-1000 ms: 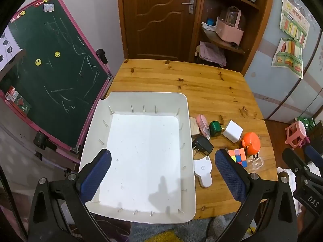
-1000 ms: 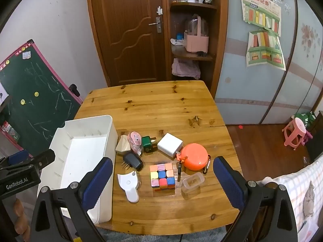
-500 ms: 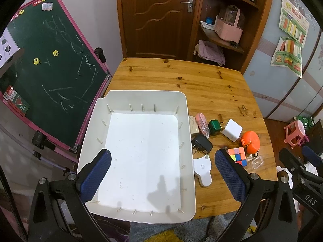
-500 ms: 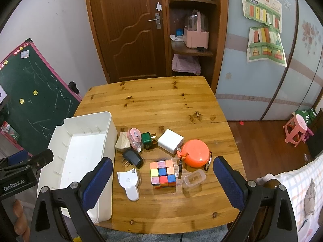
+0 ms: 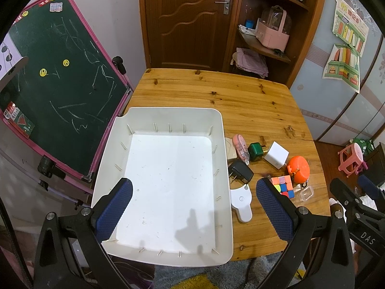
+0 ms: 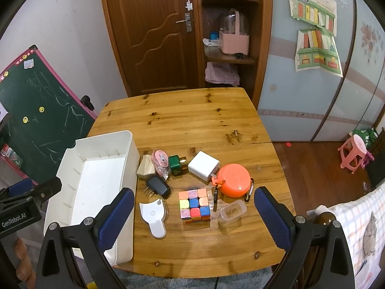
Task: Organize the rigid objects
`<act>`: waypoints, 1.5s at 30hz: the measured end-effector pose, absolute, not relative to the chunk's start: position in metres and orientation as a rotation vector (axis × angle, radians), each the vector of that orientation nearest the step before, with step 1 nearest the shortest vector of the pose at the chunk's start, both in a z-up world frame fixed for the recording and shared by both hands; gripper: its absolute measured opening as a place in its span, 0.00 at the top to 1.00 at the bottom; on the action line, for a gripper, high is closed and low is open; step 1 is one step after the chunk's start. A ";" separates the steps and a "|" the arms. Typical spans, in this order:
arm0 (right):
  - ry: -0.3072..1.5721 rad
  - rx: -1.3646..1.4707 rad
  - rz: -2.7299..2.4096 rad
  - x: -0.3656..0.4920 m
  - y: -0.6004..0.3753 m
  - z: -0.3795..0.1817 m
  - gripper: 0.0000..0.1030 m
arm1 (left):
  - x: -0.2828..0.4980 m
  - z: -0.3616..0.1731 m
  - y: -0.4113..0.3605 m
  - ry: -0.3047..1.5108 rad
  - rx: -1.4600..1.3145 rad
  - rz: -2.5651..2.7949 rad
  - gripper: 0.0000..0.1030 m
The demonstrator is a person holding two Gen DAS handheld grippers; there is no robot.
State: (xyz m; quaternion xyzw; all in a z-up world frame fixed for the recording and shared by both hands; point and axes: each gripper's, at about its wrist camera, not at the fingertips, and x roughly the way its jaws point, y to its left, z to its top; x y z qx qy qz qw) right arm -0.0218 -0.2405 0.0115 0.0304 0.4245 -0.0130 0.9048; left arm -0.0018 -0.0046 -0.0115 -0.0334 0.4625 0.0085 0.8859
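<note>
A white plastic bin sits on a wooden table, nothing inside it. Just right of the bin lie a black charger, a white handled tool, a Rubik's cube, an orange round case and a small clear container. The left gripper hovers wide open over the bin; the right gripper, also wide open, hovers above the cube.

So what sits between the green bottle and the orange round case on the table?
The white square charger lies between the green bottle and the orange round case, clearest in the right wrist view.
</note>
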 end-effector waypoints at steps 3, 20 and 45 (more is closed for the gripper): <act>0.881 0.062 -0.025 -0.021 -0.241 0.009 0.03 | -0.002 -0.011 -0.004 0.962 -0.071 0.017 0.01; 0.892 0.069 -0.025 -0.019 -0.242 0.007 0.03 | -0.002 -0.014 -0.005 0.967 -0.074 0.017 0.01; 0.923 0.077 -0.022 -0.011 -0.244 0.005 0.03 | -0.001 -0.019 0.002 0.975 -0.078 0.041 0.01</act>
